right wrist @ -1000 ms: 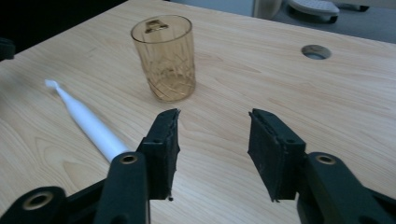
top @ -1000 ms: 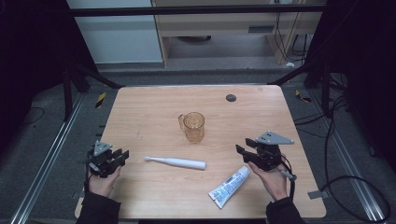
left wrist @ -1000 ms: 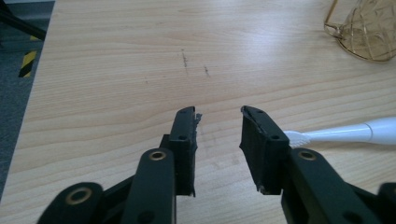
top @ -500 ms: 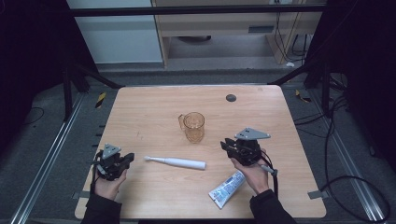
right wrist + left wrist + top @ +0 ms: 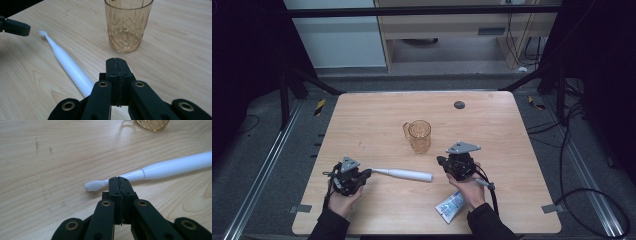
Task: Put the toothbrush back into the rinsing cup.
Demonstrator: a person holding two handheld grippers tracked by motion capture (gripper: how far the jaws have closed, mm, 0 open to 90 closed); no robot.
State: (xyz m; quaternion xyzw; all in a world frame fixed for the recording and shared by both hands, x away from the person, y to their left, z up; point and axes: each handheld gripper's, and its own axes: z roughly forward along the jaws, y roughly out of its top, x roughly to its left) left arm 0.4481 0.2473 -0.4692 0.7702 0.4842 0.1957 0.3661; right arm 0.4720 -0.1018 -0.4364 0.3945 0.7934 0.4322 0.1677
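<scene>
A white electric toothbrush (image 5: 402, 174) lies flat on the wooden table (image 5: 362, 115), bristle head toward the left. My left gripper (image 5: 366, 173) is shut and empty, its tips just short of the toothbrush (image 5: 150, 169) neck beside the bristles. An amber cut-glass mug (image 5: 419, 135) stands upright at the table's middle. My right gripper (image 5: 442, 161) is shut with nothing in it, hovering just right of the brush handle's thick end. From it I see the mug (image 5: 127, 23) ahead and the toothbrush (image 5: 67, 66) running off to the left. A toothpaste tube (image 5: 451, 206) lies under the right forearm.
A small dark round disc (image 5: 459, 105) sits near the table's far edge. The table's left and right edges drop to a dark floor with metal rails and cables. In the right gripper view the left gripper's tip (image 5: 15, 26) shows by the bristles.
Both grippers have moved inward. The left one slid right up to the brush head. The right one shifted left and forward, away from the toothpaste tube, toward the mug and brush handle.
</scene>
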